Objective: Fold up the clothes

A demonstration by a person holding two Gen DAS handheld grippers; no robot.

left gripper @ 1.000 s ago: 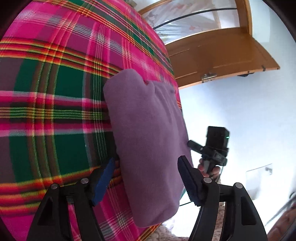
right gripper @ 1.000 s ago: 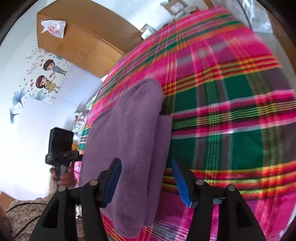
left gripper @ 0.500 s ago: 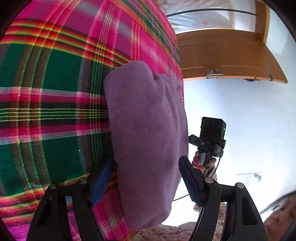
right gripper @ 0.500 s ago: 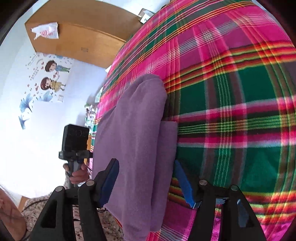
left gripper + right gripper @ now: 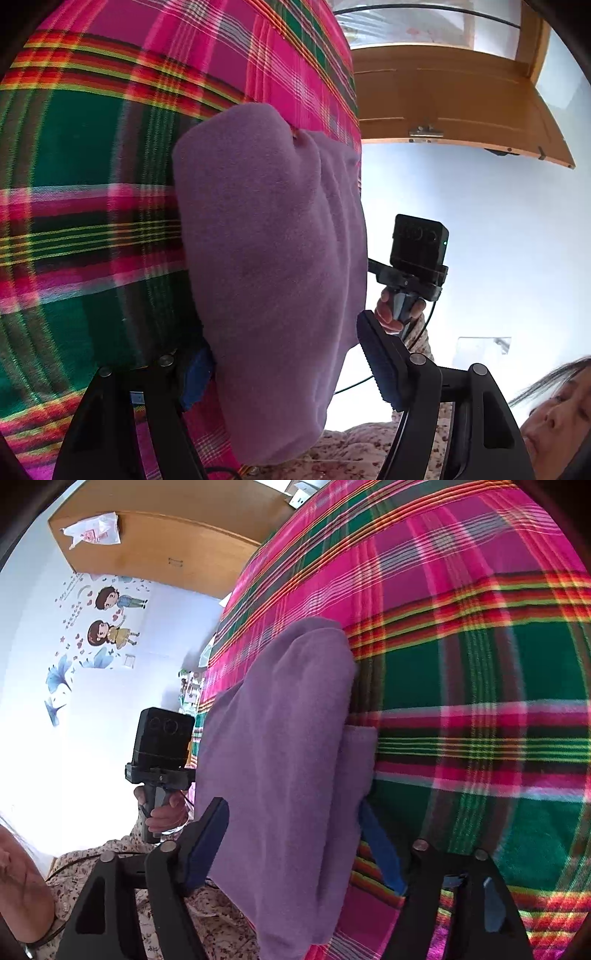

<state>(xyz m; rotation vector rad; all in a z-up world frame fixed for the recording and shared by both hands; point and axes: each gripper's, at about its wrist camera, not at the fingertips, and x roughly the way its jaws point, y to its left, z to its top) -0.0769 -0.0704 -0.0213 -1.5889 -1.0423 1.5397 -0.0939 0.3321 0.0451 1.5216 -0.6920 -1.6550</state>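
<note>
A folded purple garment [image 5: 269,251] [image 5: 280,746] lies on the pink and green plaid blanket [image 5: 92,221] [image 5: 480,664], near the blanket's edge. My left gripper [image 5: 284,354] straddles one end of it. Its left finger is tucked under the cloth's edge and its right finger [image 5: 376,365] stands clear of the cloth. From the opposite end my right gripper [image 5: 291,812] straddles the garment with its jaws opening. Its pads flank the fold without pressing on it, and the right finger [image 5: 380,849] is partly hidden behind the cloth.
Each view shows the other gripper's black camera block [image 5: 419,251] [image 5: 162,738] in a hand just beyond the blanket's edge. A person in a floral sleeve [image 5: 122,853] is close by. A wooden door [image 5: 443,110] and a wooden cabinet [image 5: 155,542] stand against white walls.
The right gripper's jaws have spread wider around the garment and it has closed in on it. The left gripper has tilted, and the cloth now covers more of its left finger.
</note>
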